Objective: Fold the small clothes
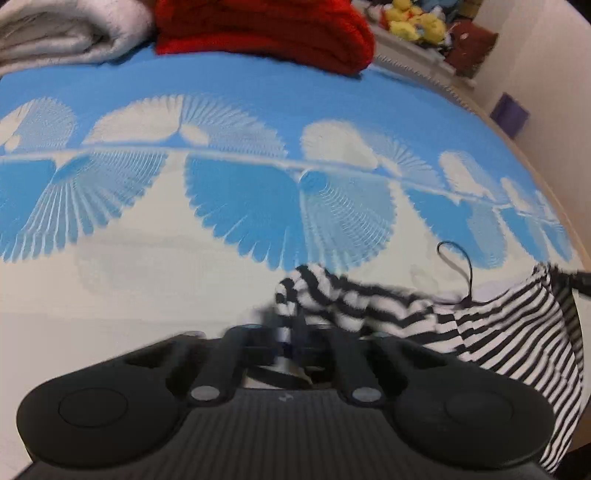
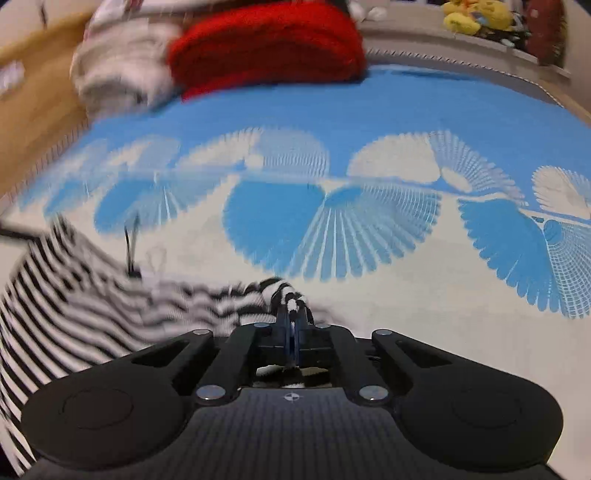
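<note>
I am pinching the striped garment (image 2: 92, 295) in both claws, left gripper (image 1: 291, 332) and right gripper (image 2: 293, 317) clamped on its bunched corners (soft, light, floppy cloth).

Bedspread (image 1: 229, 85) is lying open and flat ahead of both grippers, w/ nothing sitting on the patterned mid section. Far edge is getting blocked: red knit bundle (image 1: 266, 29) and grey folded blanket (image 1: 66, 33) are sitting side by side, touching. Striped garment (image 2: 74, 295) is spreading betw. the two grippers, black cord loop (image 1: 458, 266) sticking up from it.
</note>
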Available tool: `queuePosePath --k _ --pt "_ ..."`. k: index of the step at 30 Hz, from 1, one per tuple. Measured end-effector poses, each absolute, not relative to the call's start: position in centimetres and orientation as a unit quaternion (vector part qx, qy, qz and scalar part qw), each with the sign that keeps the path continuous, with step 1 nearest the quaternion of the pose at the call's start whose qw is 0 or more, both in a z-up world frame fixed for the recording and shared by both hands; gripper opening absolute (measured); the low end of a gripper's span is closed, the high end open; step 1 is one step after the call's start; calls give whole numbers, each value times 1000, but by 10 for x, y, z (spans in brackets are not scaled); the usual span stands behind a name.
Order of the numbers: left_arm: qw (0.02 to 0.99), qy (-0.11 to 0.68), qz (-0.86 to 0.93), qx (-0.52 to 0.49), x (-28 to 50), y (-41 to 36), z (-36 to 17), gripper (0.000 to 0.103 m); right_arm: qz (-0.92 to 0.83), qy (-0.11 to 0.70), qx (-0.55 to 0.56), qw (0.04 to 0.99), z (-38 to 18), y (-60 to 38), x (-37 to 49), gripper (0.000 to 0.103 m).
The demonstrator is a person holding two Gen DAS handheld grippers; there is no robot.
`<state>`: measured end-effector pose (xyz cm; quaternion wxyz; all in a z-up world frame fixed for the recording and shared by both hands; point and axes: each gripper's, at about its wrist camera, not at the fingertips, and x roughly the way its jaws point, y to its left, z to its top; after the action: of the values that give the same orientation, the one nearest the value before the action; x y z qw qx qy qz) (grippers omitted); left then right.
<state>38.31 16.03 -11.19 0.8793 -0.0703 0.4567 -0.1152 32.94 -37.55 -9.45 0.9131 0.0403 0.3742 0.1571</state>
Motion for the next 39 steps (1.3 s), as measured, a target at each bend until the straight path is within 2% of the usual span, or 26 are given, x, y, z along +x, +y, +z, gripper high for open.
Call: queuePosePath --k 5,8,12,18,20,21,22,23,24,25,27,29,31,33,39 --pt "914 380 -95 -106 383 165 -87 4 79 275 129 949 -70 -403 333 1" --pt "904 419 -69 -47 395 145 -108 4 66 317 99 941 -91 -389 351 1" --pt "882 467 -45 -47 410 145 -133 4 60 391 51 917 -127 -371 370 1" --pt "900 429 -26 -80 410 156 -123 4 58 333 74 938 -119 -376 370 1" --pt "890 451 -26 -65 413 149 -137 5 46 341 58 937 -126 -372 373 1" --pt "879 473 -28 -53 416 144 -142 11 44 363 42 930 -134 -367 378 1" --pt "866 497 -36 -46 418 140 -147 17 45 392 27 918 -142 -363 382 2" --pt "862 503 -40 -42 416 138 -147 18 50 433 22 900 -151 -360 384 6" --pt "866 497 -42 -42 412 139 -142 26 52 453 28 890 -155 -360 383 7" --pt "870 488 -46 -52 407 142 -132 35 47 447 47 892 -152 -366 377 11" --pt "876 470 -52 -96 392 156 -112 41 32 428 108 897 -135 -385 366 15" --pt "870 473 -48 -127 375 169 -96 42 20 402 170 899 -113 -409 349 20" --pt "864 482 -40 -141 357 179 -82 42 11 391 192 900 -93 -429 329 29" --pt "862 482 -42 -149 330 187 -72 42 20 393 205 896 -79 -445 304 33" --pt "809 545 -10 -222 266 205 -94 41 54 460 191 865 -94 -460 240 41"
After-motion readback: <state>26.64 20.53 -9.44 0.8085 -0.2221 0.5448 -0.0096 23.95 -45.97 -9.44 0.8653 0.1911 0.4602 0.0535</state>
